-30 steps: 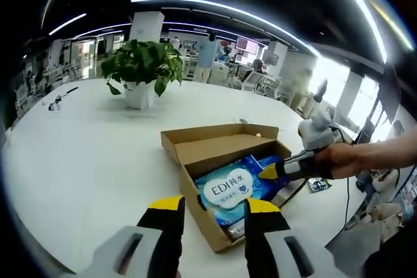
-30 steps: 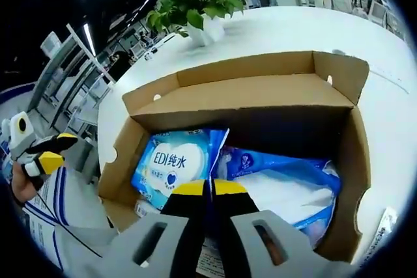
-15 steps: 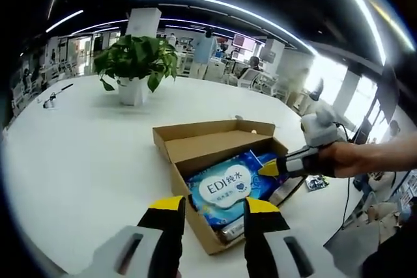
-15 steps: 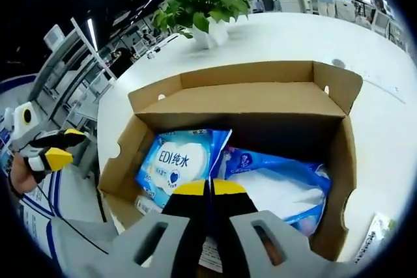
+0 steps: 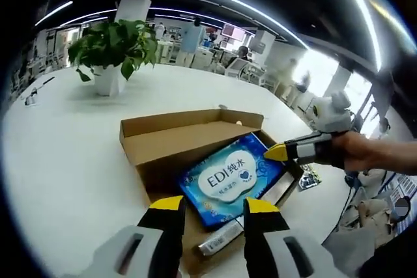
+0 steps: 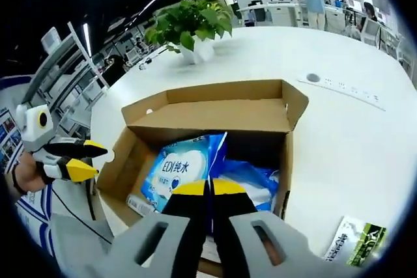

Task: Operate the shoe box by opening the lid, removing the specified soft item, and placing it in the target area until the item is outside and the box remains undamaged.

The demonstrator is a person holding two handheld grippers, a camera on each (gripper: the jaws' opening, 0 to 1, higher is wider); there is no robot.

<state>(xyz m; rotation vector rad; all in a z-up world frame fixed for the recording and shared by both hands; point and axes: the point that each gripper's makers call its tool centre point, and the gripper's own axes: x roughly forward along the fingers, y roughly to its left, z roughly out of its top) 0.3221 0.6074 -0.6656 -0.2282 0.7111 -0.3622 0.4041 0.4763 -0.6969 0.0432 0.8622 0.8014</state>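
Gripping the near edge of the blue wipes pack (image 6: pixel 186 167), the right gripper (image 6: pixel 208 190) has its jaws pressed together; the pack slants up out of the shoe box (image 6: pixel 287 161), straight ahead of them. The left gripper (image 5: pixel 215 205) waits with parted jaws, farther away.

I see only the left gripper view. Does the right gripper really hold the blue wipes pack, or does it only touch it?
Observer: It holds it. In the right gripper view, the right gripper has its jaws shut together on the edge of the blue wipes pack.
Operator: Is there something more inside the box, under that pack?
Observer: Yes. A second blue packet lies beside it in the shoe box.
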